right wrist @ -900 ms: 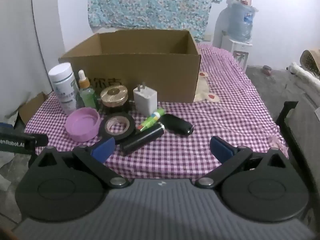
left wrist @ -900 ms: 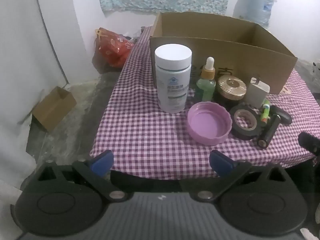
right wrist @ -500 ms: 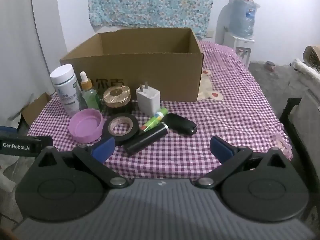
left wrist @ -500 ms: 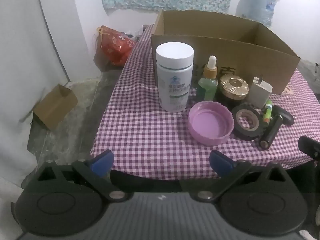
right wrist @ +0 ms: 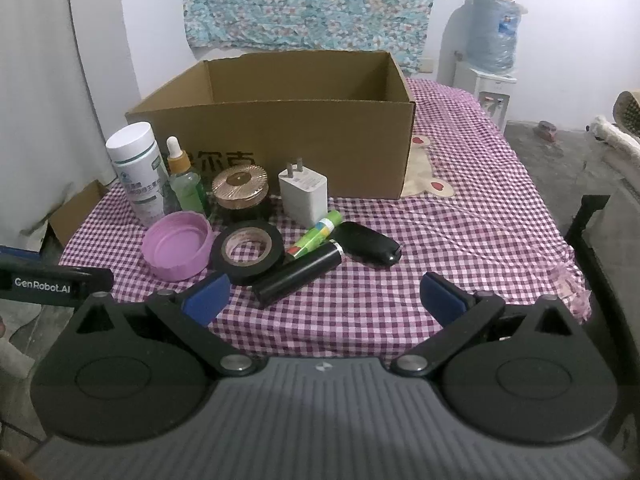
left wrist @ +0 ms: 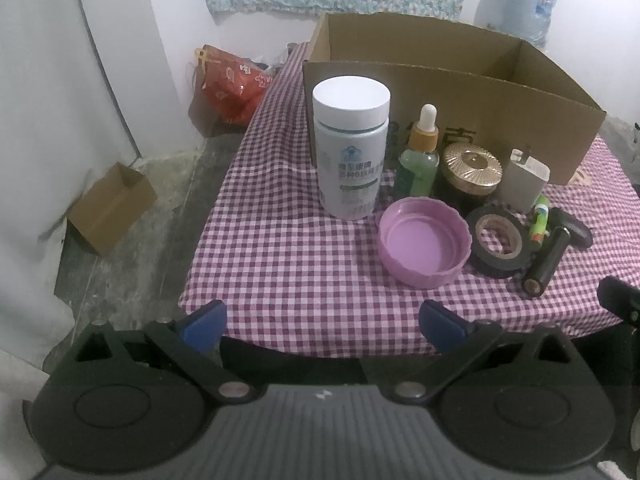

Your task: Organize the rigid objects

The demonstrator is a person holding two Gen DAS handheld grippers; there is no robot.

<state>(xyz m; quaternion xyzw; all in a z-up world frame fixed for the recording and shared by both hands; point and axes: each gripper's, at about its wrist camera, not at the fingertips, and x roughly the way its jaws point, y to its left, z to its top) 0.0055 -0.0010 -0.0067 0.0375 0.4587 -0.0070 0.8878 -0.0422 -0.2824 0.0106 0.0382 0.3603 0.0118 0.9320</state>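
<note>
White walls (right wrist: pixel 500 8) surround my worktop (right wrist: pixel 460 216), covered in purple checked cloth. A floral fabric (right wrist: pixel 312 4) hangs behind. A water dispenser (right wrist: pixel 490 60) stands in the corner; the floor (left wrist: pixel 132 264) is grey concrete, with a small carton (left wrist: pixel 110 208) and a red bag (left wrist: pixel 230 88).

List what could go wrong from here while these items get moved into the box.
1. The dropper bottle stands tall and narrow between the white bottle and the gold-lidded jar; wide-open jaws reaching for one may well tip a neighbour.
2. The black cylinder lies on its side against the green tube; a nudge could roll it.
3. The pink lid and tape roll touch, so lifting one may drag the other.
</note>
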